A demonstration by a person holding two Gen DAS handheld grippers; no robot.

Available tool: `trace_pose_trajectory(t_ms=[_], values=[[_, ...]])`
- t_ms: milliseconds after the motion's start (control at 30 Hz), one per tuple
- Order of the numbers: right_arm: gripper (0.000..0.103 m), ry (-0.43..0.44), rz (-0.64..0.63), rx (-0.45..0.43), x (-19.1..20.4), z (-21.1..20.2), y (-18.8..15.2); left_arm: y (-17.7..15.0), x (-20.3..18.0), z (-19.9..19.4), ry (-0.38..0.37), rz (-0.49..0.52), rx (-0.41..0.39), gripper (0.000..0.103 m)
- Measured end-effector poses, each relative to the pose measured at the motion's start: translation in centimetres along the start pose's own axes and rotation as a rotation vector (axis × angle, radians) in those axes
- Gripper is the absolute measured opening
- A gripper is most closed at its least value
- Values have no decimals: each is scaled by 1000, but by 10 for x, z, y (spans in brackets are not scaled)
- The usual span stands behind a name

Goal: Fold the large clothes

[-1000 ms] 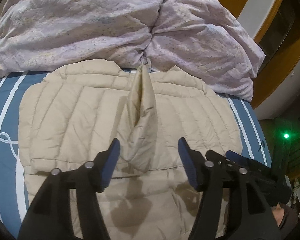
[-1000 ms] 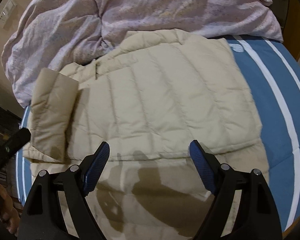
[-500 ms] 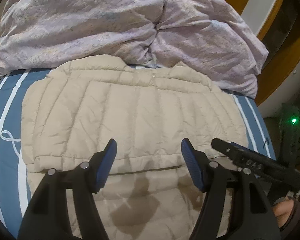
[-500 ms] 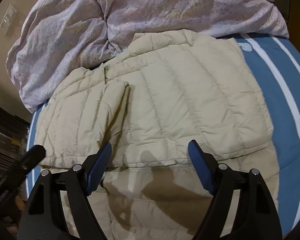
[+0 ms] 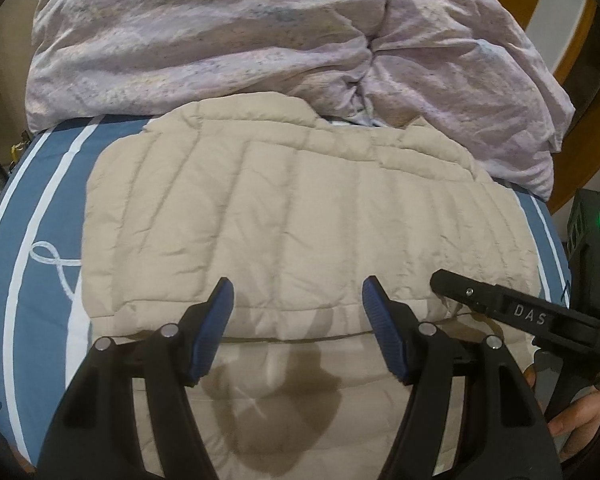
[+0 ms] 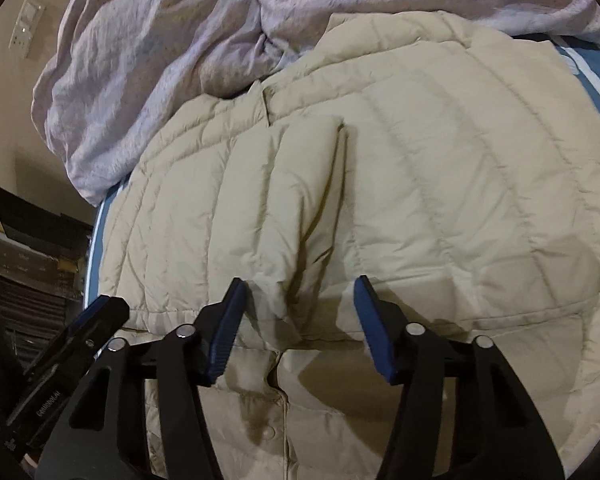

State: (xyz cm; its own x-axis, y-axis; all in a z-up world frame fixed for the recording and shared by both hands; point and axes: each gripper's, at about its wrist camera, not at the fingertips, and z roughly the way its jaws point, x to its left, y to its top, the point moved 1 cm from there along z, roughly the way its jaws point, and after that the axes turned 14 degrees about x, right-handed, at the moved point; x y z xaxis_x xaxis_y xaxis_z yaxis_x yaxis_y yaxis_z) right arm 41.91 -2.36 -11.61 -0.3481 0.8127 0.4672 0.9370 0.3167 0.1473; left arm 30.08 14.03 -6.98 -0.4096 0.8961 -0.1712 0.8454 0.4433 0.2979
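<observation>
Puffy beige jacket [image 5: 300,216] lies spread flat on the bed, on a blue sheet [image 5: 40,216] with white stripes. One sleeve [image 6: 284,208] is folded over the top of it, and a row of snaps runs down the part nearest the cameras. Above the near edge of the jacket is the left gripper [image 5: 296,300], pointing down at it with its jaws apart and nothing between them. Over the cuff end of the folded sleeve is the right gripper [image 6: 298,292]; its jaws are closing, with the puffy cuff between them but not squeezed yet. A hand [image 5: 580,420] shows at the edge of the left view. Behind the jacket sits a big crumpled purple blanket [image 5: 240,40].
</observation>
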Motion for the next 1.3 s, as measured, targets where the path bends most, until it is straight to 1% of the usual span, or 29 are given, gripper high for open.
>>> trace_pose_trajectory(t_ms=[67, 100, 133, 200, 267, 367, 500, 533, 633, 800, 933, 1000, 1033, 1100, 1167, 1200, 1233, 1300], values=[[42, -3, -11, 4, 3, 3, 0, 0, 3, 1, 4, -6, 3, 67], [38, 1, -18, 5, 4, 4, -1, 0, 4, 1, 7, -8, 4, 67], [30, 7, -26, 5, 5, 4, -1, 0, 6, 2, 9, -10, 6, 67], [22, 5, -42, -7, 8, 3, -3, 0, 7, 3, 12, -12, 9, 67], [12, -5, -62, -32, 12, -2, -5, 0, 7, 4, 14, -11, 11, 67], [8, -36, -65, -80, 12, -10, -6, -1, 7, 6, 16, -7, 16, 67], [6, -98, -23, -134, 2, -22, -5, -2, 10, 7, 32, -7, 18, 67], [6, -125, -6, -143, -4, -25, -4, -2, 13, 8, 37, -11, 19, 67], [6, -175, 24, -129, -13, -22, -5, -3, 21, 12, 52, -26, 28, 67], [6, -221, 34, -85, -17, -6, -7, -4, 39, 23, 87, -57, 60, 67], [6, -247, 29, -60, -19, 4, -5, -7, 53, 30, 95, -82, 85, 67], [9, -238, 23, -53, -19, 3, -4, -9, 57, 28, 91, -90, 86, 67], [13, -231, 21, -49, -19, 2, -4, -11, 59, 25, 91, -93, 82, 67], [29, -216, 22, -45, -21, -2, -6, -14, 61, 21, 91, -96, 75, 67], [65, -203, 23, -65, -22, -10, -11, -20, 66, 15, 85, -102, 64, 67], [71, -205, 21, -79, -21, -14, -14, -24, 67, 12, 85, -103, 60, 67], [74, -216, 13, -104, -21, -20, -20, -29, 69, 10, 88, -105, 55, 67], [74, -228, 1, -114, -23, -27, -29, -38, 74, 5, 99, -108, 50, 67]])
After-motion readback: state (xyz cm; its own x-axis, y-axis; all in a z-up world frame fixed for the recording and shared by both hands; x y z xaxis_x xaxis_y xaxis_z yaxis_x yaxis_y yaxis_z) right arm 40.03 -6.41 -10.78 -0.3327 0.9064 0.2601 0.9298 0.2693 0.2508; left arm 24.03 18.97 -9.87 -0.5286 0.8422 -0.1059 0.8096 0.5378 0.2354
